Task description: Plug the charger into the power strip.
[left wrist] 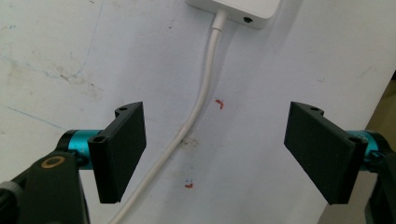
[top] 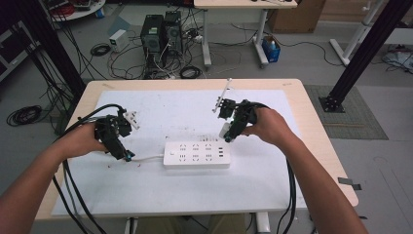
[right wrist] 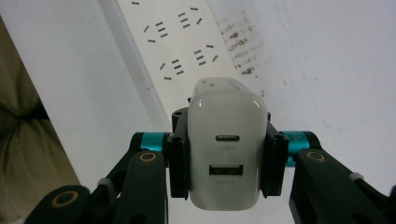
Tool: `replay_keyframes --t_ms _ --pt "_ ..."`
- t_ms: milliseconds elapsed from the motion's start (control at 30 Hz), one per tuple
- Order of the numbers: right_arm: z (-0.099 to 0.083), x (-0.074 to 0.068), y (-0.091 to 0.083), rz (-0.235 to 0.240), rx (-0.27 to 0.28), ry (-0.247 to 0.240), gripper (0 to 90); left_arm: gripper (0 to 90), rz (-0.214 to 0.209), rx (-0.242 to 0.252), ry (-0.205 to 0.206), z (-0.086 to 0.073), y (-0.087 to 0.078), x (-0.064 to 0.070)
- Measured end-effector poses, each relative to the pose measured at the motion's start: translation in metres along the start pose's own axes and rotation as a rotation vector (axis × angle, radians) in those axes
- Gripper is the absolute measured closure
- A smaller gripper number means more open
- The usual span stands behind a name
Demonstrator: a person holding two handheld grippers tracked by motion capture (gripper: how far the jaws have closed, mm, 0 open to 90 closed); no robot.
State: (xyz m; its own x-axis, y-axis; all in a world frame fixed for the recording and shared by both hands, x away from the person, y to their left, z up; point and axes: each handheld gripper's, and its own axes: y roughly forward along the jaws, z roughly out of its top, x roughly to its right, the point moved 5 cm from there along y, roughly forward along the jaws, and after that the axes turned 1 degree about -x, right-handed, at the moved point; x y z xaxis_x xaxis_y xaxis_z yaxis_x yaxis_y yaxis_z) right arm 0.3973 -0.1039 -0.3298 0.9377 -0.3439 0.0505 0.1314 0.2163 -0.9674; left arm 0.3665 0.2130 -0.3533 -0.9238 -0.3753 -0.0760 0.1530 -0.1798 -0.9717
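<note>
A white power strip [top: 197, 154] lies mid-table on the white mat, its cord [top: 146, 158] leading left. My right gripper [top: 229, 134] hovers just above the strip's right end, shut on a white USB charger [right wrist: 225, 144] whose two ports face the camera; the strip's sockets [right wrist: 180, 44] lie below it. Over the cord stands my left gripper [top: 124, 155], open, to the left of the strip. In the left gripper view the cord [left wrist: 196, 112] runs between the wide-apart jaws up to the strip's end [left wrist: 238, 9].
The white mat [top: 160, 195] covers most of the wooden table [top: 316, 146]. Small red marks [left wrist: 218, 103] dot the mat. Computer towers [top: 160, 34] and cables sit on the floor beyond the far edge. A black frame post [top: 360, 53] stands at right.
</note>
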Motion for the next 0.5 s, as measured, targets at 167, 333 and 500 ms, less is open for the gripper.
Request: replay_keyframes --t_ms 167,333,500 --pt "0.02 -0.005 0.025 0.001 -0.029 -0.071 62.2 21.0 0.002 0.006 -0.011 -0.003 0.003 -0.002" --pt "0.029 -0.01 0.043 -0.014 -0.062 -0.132 62.2 21.0 0.002 0.02 -0.016 -0.005 0.004 -0.002" --pt "0.034 -0.011 0.056 -0.008 -0.087 -0.153 62.2 21.0 0.001 0.02 -0.013 -0.008 0.005 -0.004"
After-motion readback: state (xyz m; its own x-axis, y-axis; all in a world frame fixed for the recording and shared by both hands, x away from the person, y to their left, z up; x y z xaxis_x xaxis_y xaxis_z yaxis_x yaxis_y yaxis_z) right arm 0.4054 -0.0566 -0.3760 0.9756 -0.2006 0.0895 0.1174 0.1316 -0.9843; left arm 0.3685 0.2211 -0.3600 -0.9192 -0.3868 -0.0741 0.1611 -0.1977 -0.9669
